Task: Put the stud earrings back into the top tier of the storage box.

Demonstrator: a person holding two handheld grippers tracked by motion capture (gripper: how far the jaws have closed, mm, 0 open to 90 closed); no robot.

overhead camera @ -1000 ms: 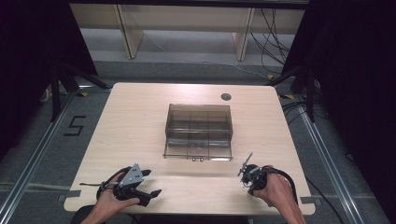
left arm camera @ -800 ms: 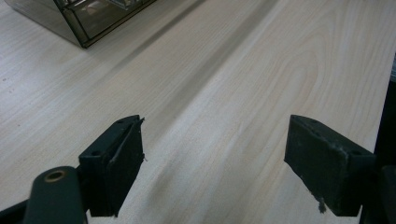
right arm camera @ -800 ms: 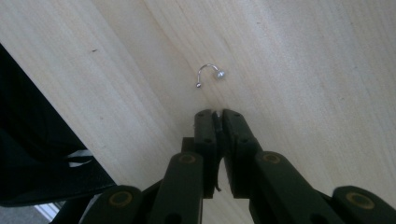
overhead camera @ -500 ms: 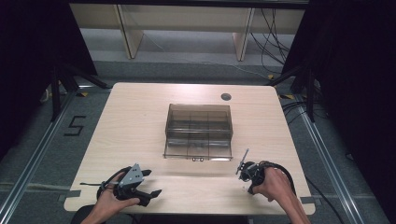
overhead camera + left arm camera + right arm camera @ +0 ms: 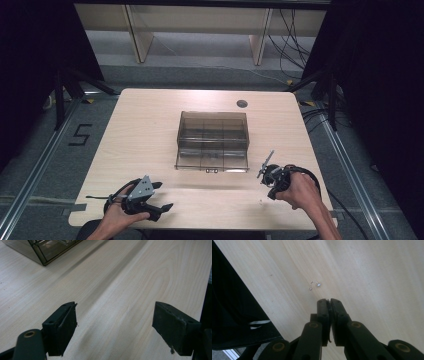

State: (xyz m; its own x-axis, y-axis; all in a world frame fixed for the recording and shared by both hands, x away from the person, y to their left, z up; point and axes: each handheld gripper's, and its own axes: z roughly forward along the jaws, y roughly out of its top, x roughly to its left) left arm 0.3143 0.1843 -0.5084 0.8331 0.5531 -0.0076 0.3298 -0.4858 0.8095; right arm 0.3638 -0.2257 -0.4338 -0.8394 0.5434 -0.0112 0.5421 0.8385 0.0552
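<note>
A tiny curved metal hook [image 5: 314,285] with a small bead at each end lies on the pale wooden table [image 5: 150,130], just beyond my right gripper's tips. My right gripper [image 5: 329,301] is shut, pads pressed together, with nothing visible between them. It hovers a little above the table near the front right [image 5: 269,190], held in a hand. My left gripper [image 5: 162,196] rests at the front left, pointing right. Its jaws stand wide open over bare wood [image 5: 115,315]. A smoky clear plastic box [image 5: 212,140] with compartments sits mid-table; its corner [image 5: 45,250] shows in the left gripper view.
The table's front edge runs close behind both hands, with dark floor beyond it [image 5: 234,315]. A round cable hole [image 5: 242,104] sits at the table's back right. Shelving legs and cables stand behind the table.
My right hand has lifted its gripper slightly off the table. The left gripper and the box have not moved.
</note>
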